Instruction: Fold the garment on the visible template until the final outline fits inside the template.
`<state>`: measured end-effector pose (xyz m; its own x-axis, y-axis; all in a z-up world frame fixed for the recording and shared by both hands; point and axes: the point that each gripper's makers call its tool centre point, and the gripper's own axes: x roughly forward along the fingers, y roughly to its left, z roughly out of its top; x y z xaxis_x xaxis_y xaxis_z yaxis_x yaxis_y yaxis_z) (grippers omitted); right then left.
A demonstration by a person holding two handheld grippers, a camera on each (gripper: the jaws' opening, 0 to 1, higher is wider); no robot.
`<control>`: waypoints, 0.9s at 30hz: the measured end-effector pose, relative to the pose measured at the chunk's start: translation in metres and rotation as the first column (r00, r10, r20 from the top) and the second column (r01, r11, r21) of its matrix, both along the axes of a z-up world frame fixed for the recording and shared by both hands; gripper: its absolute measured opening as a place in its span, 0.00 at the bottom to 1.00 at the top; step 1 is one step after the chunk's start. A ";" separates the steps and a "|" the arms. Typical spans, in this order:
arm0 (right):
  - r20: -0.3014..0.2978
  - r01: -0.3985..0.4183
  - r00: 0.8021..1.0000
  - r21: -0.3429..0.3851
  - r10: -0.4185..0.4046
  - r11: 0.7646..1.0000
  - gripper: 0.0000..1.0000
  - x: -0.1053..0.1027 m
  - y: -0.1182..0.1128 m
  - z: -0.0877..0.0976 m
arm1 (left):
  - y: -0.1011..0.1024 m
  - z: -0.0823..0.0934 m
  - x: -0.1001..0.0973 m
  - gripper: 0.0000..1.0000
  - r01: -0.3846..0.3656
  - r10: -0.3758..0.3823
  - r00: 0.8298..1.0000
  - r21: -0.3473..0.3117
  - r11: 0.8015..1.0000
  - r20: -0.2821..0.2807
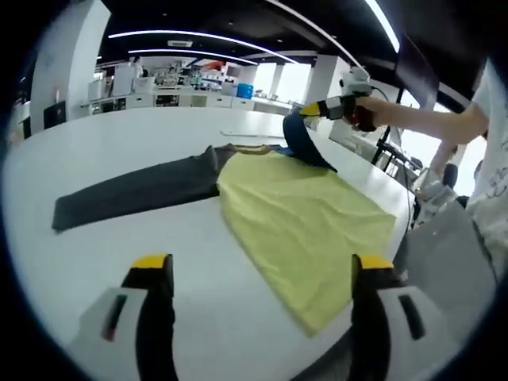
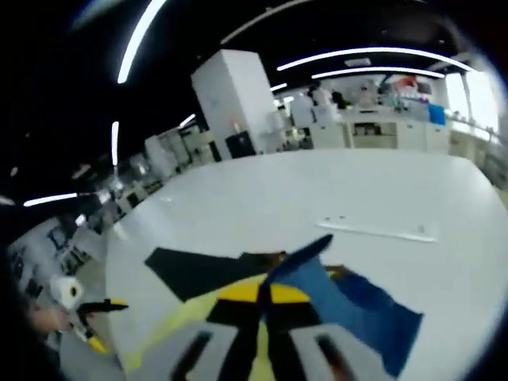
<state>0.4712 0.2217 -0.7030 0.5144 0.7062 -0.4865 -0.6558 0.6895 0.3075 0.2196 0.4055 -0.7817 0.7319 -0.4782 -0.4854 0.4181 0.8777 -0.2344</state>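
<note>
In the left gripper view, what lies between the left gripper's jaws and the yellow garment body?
Only bare white table lies between the open left gripper and the yellow garment body, as the left gripper view shows.

The bench point(image 1: 119, 135) lies bare and wide beyond the shirt point(image 1: 302, 214), open for a pass. Its near strip before the left claw point(image 1: 262, 274) is free too. The right claw point(image 1: 311, 109) and an arm point(image 1: 429, 119) cross above the shirt's far corner.
</note>
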 end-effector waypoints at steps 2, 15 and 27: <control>-0.006 -0.018 1.000 0.012 0.018 1.000 0.00 -0.002 0.014 -0.001 | 0.002 -0.001 -0.001 0.90 -0.002 0.002 1.000 0.001 1.000 -0.006; -0.050 -0.115 0.992 -0.009 0.114 0.993 0.00 -0.016 0.090 -0.036 | 0.009 -0.004 -0.006 0.89 -0.020 0.020 1.000 0.003 1.000 -0.022; -0.129 -0.152 0.982 -0.094 0.139 0.984 0.00 -0.029 0.110 -0.092 | 0.016 -0.011 -0.012 0.89 -0.045 0.045 0.998 -0.004 0.999 -0.041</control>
<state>0.4419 0.3316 -0.7950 0.3428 0.7122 -0.6126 -0.7136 0.6215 0.3233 0.2074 0.4211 -0.7925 0.7321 -0.4475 -0.5136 0.3681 0.8943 -0.2546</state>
